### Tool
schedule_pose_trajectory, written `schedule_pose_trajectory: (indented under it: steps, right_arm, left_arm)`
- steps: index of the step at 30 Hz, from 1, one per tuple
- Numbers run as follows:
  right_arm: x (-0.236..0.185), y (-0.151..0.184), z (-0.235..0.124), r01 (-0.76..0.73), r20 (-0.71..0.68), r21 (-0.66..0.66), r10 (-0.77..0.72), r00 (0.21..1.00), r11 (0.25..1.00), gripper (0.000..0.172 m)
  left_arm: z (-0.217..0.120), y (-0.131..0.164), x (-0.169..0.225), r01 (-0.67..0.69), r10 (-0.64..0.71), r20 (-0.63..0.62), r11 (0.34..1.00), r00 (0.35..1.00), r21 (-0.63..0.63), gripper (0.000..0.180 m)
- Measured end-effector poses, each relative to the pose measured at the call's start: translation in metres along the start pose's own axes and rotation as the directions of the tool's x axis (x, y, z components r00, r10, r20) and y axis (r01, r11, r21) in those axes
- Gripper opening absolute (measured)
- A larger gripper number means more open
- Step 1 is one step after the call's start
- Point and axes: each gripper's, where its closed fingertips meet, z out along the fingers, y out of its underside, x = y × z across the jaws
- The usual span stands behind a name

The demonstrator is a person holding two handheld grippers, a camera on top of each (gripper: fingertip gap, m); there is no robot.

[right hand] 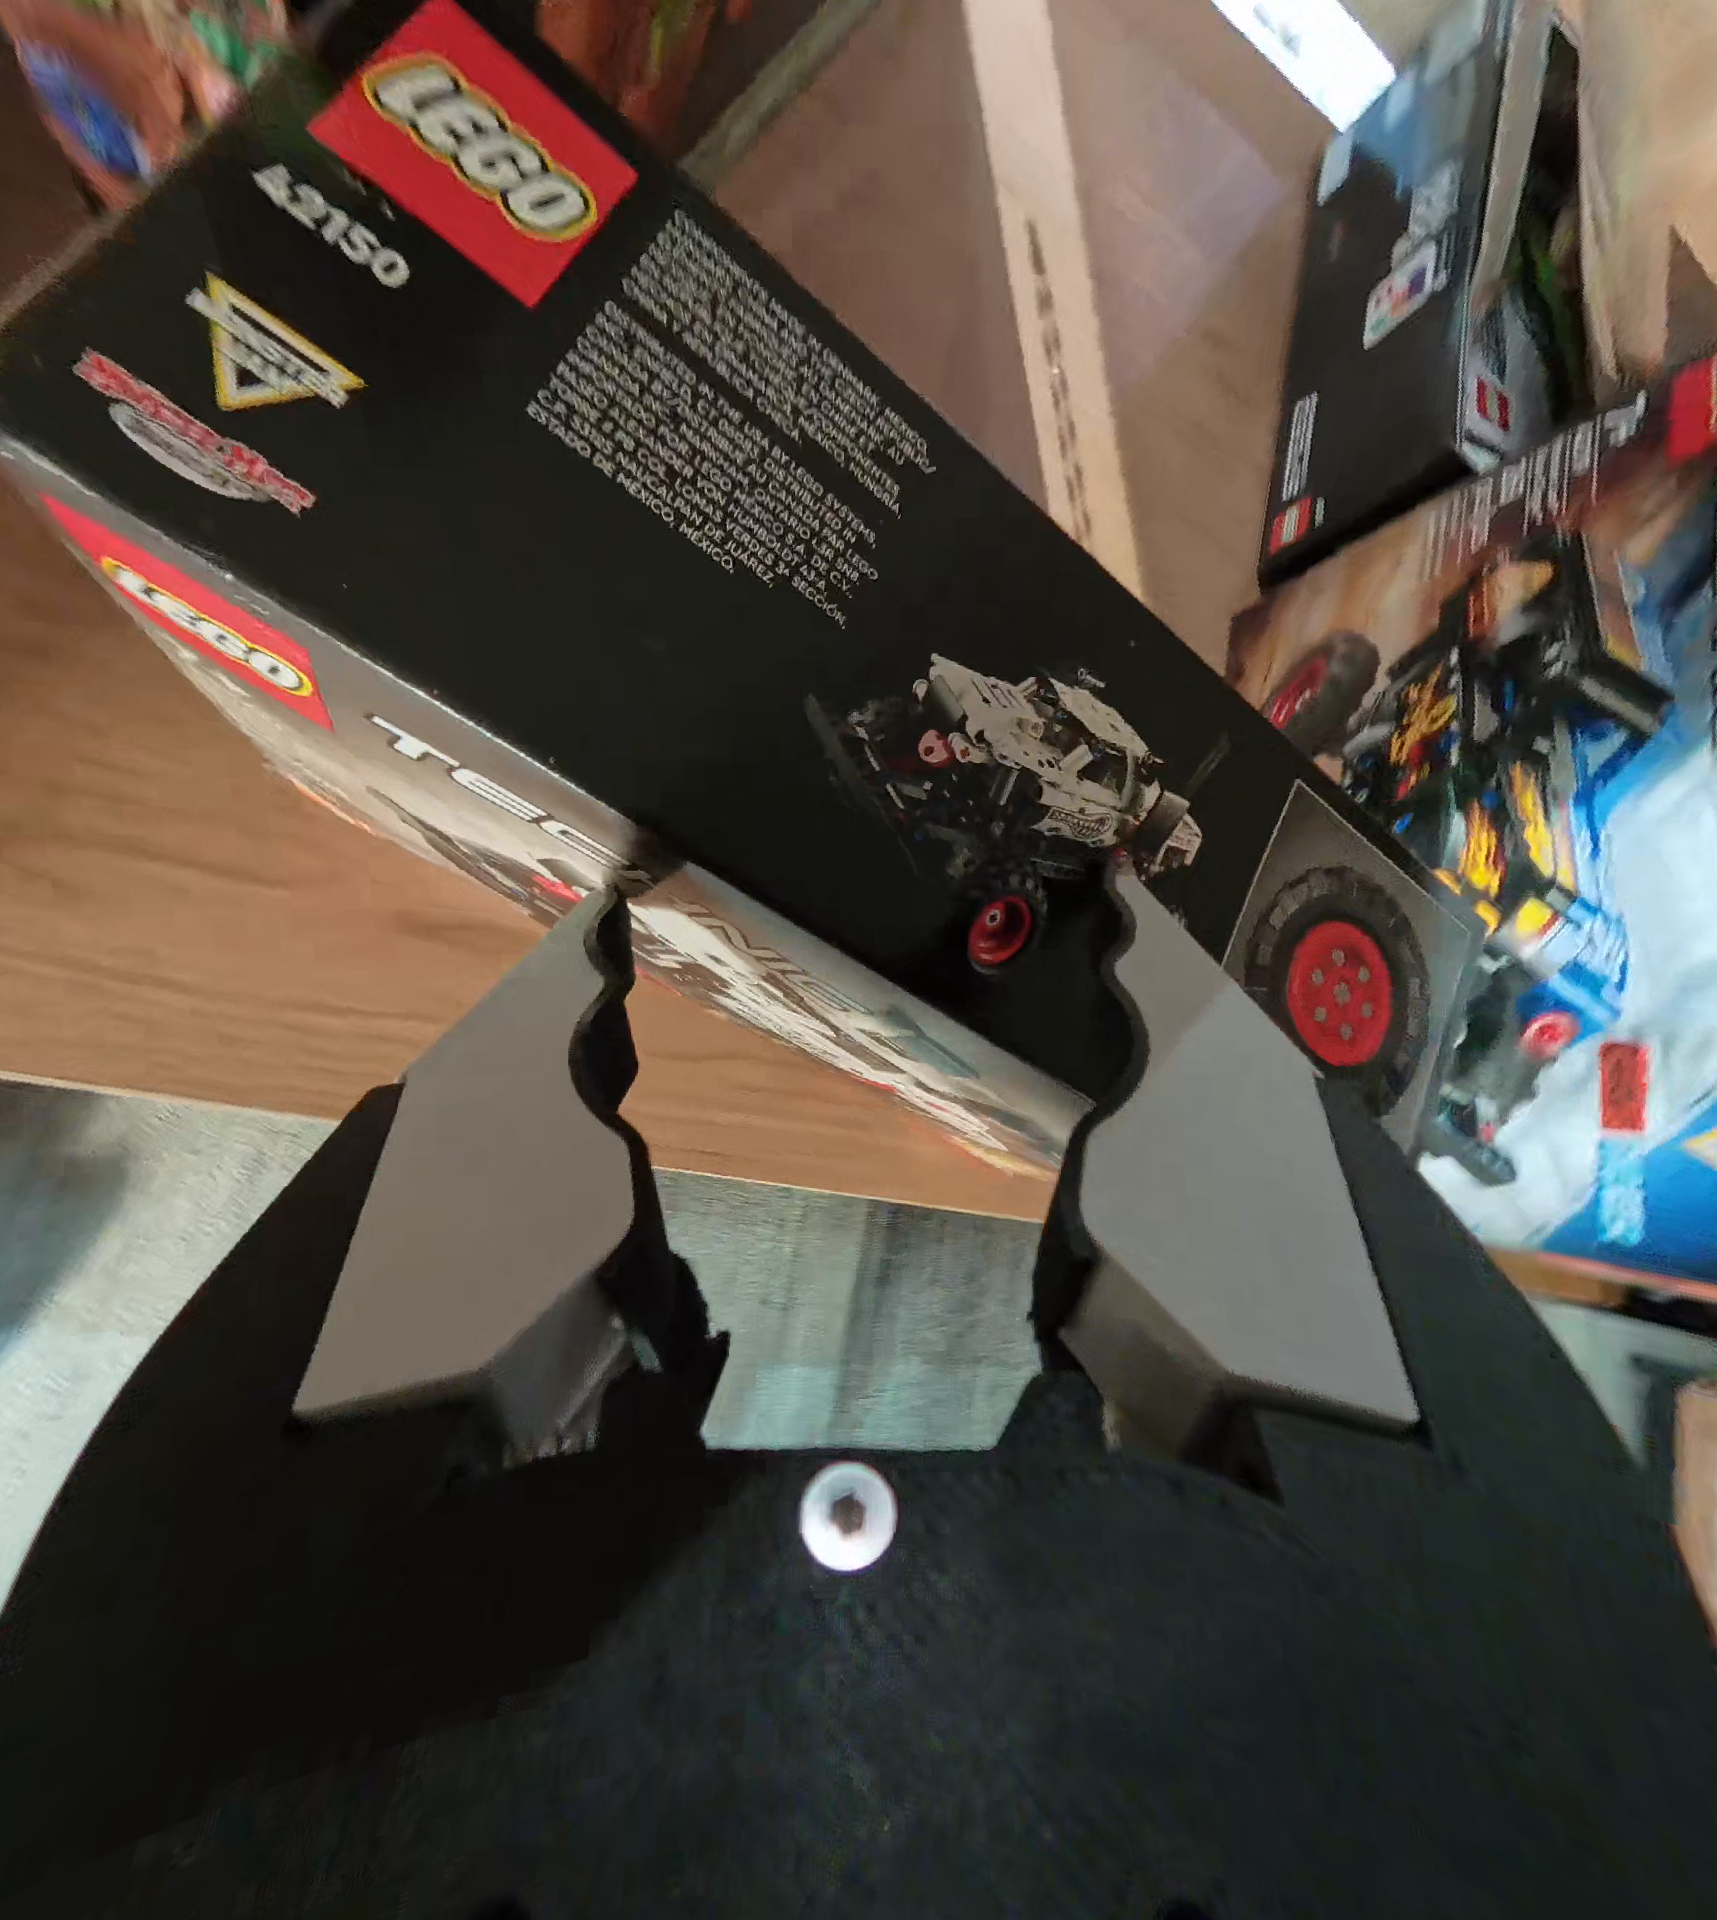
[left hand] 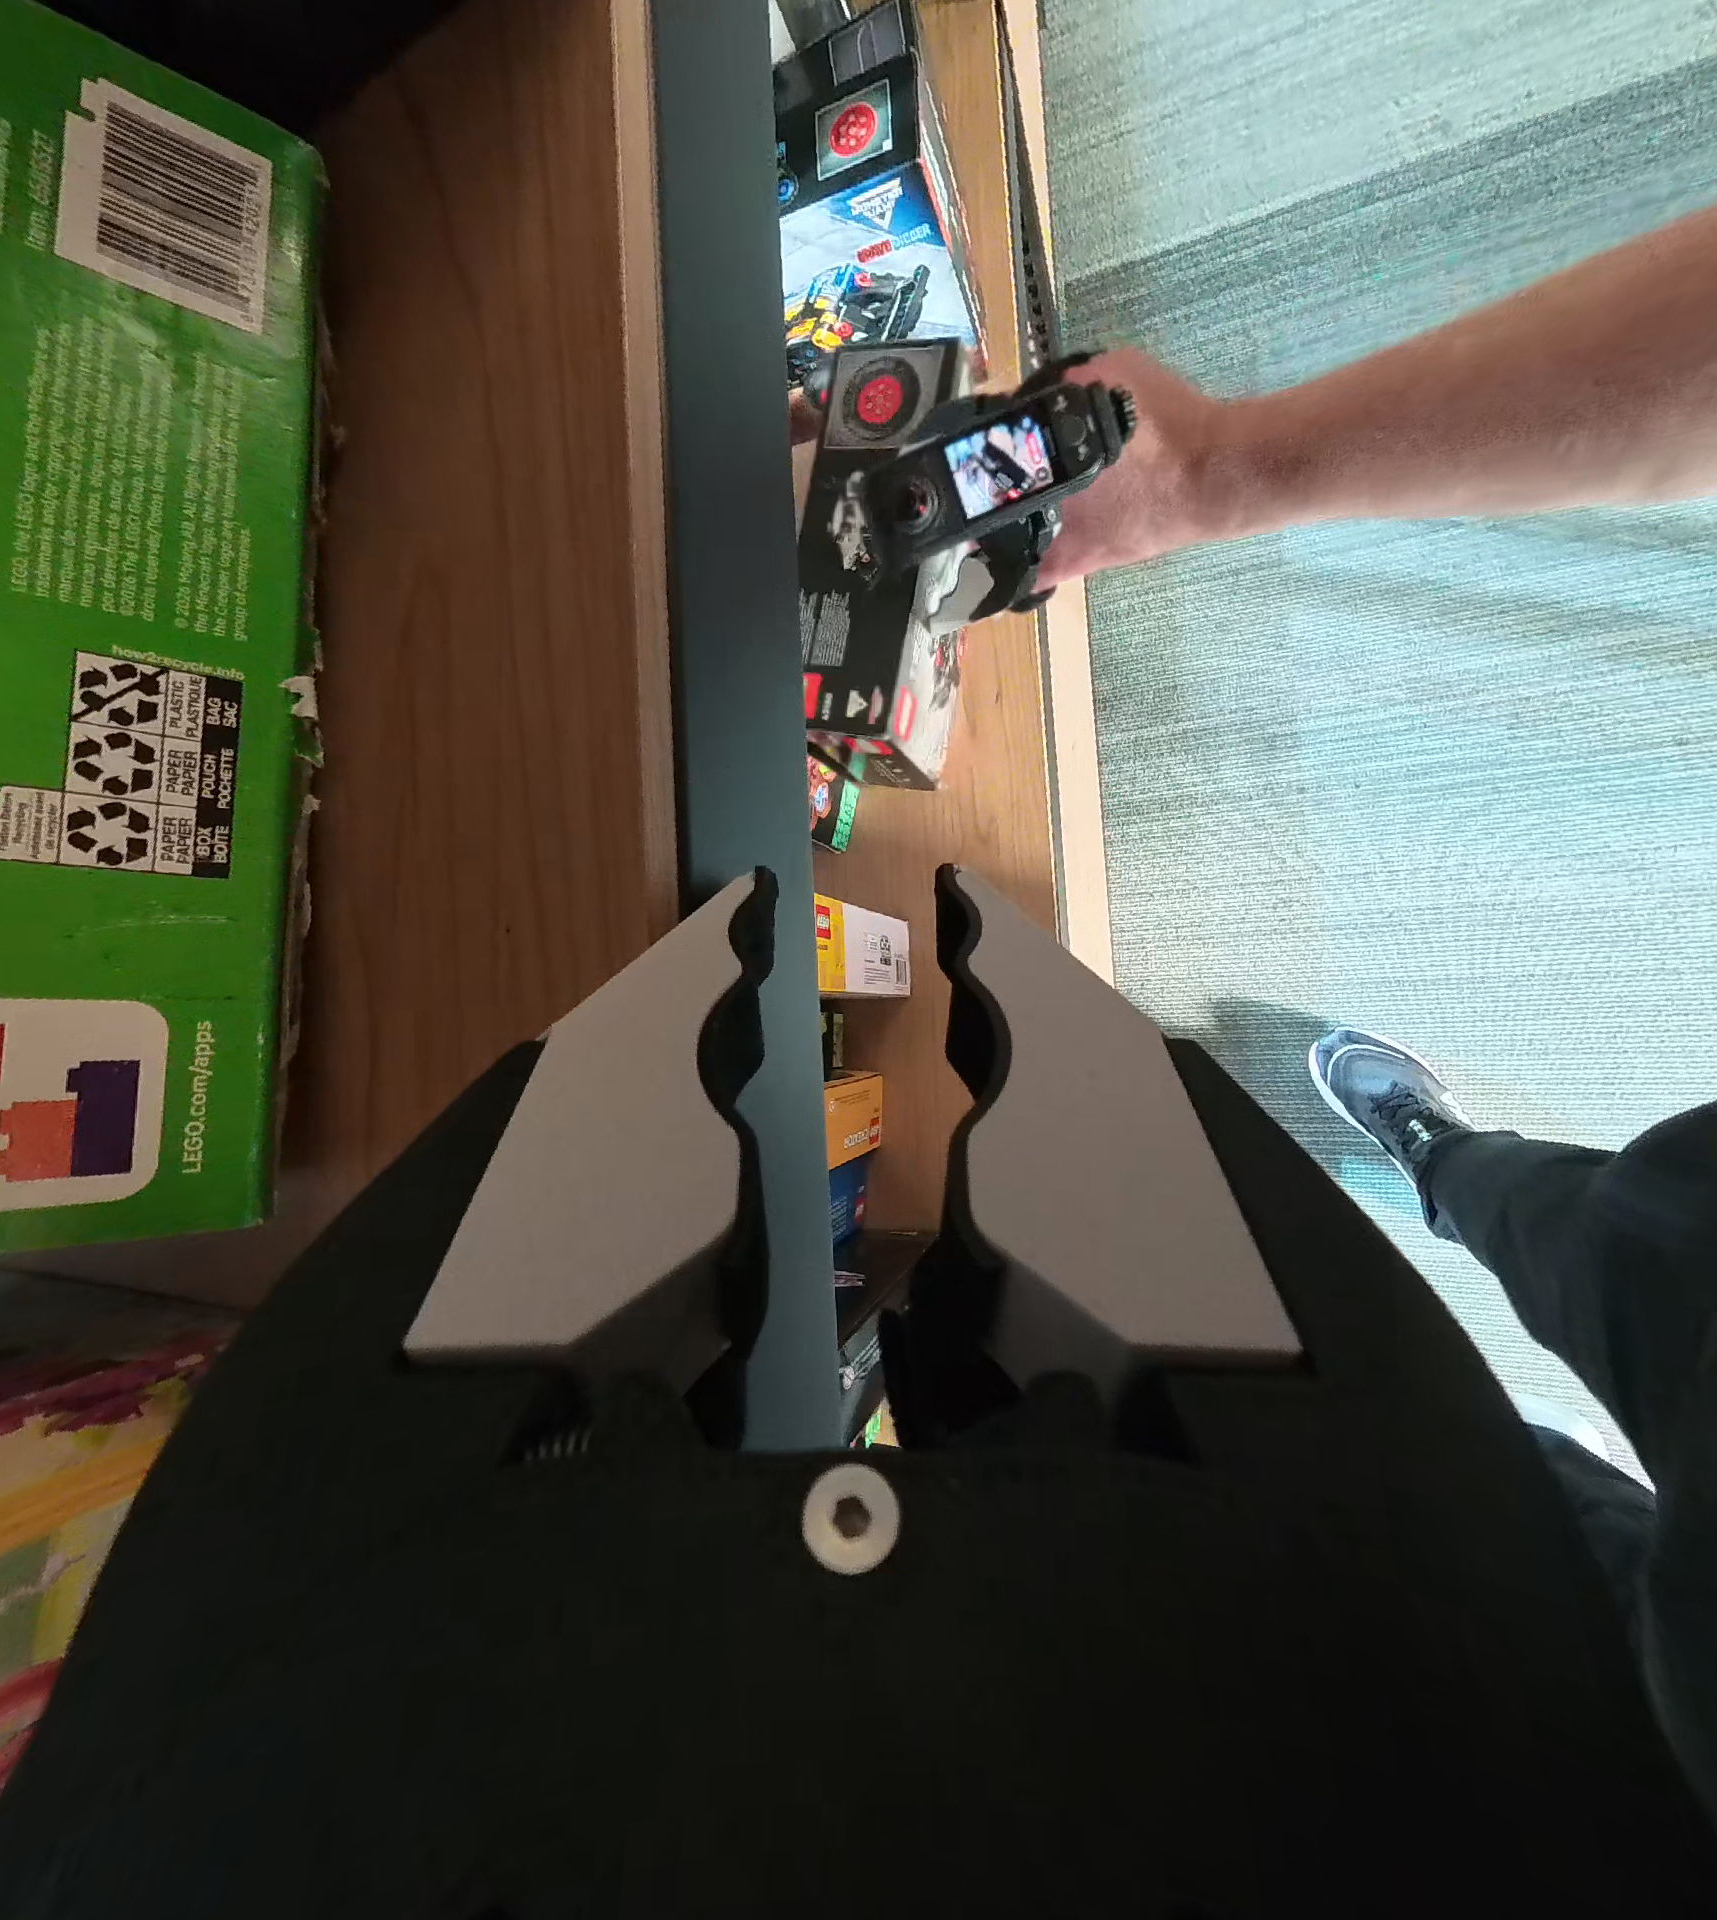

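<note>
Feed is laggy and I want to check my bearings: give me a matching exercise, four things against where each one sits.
Things:
1. green box
2. black box
3. blue truck box
4. shoe

Places:
A. on the carpet
B. tilted, at the jaws of the right gripper
C. left of the dark upright
D. right of the black box

Pairs: 1-C, 2-B, 3-D, 4-A

Glossy black cardboard box (right hand: 729, 540), torn matt green cardboard box (left hand: 106, 623), wood-grain shelf (left hand: 480, 623), woven carpet (left hand: 1456, 779)
</note>
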Motion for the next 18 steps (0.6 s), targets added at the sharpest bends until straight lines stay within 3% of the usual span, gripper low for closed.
schedule_pose_trajectory:
  steps: [3, 6, 8, 10, 13, 15, 18]
  right_arm:
    - [-0.002, -0.012, -0.012, -0.025, 0.084, 0.036, 0.021, 0.996, 0.999, 0.078]
    - [0.011, -0.017, -0.021, 0.052, 0.22, 0.057, -0.063, 0.974, 0.997, 0.105]
    - [0.028, -0.012, -0.012, 0.172, 0.262, 0.018, -0.171, 0.95, 0.985, 0.122]
    - [0.03, -0.015, -0.003, 0.317, 0.337, 0.052, -0.316, 0.887, 0.947, 0.125]
    - [0.029, 0.008, 0.024, 0.495, 0.432, -0.073, -0.42, 0.798, 0.866, 0.136]
    - [0.024, 0.025, 0.042, 0.546, 0.474, -0.137, -0.429, 0.769, 0.827, 0.143]
    - [0.031, 0.023, 0.05, 0.512, 0.415, -0.156, -0.415, 0.81, 0.845, 0.135]
  left_arm:
    - [0.0, 0.0, 0.0, -0.006, 0.006, -0.001, 1.0, 1.0, -0.005, 0.029]
    - [0.0, 0.001, 0.001, -0.009, 0.009, -0.002, 1.0, 1.0, -0.004, 0.029]
    - [0.0, 0.001, 0.0, -0.01, 0.01, -0.001, 1.0, 1.0, -0.003, 0.029]
    - [0.0, 0.001, 0.001, -0.012, 0.012, 0.0, 1.0, 1.0, -0.001, 0.03]
    - [0.0, 0.0, 0.001, -0.01, 0.01, -0.003, 1.0, 1.0, 0.001, 0.031]
    - [0.0, 0.001, 0.001, -0.009, 0.009, -0.005, 1.0, 1.0, 0.0, 0.031]
    - [-0.001, 0.001, 0.001, -0.007, 0.007, -0.003, 1.0, 1.0, 0.004, 0.031]
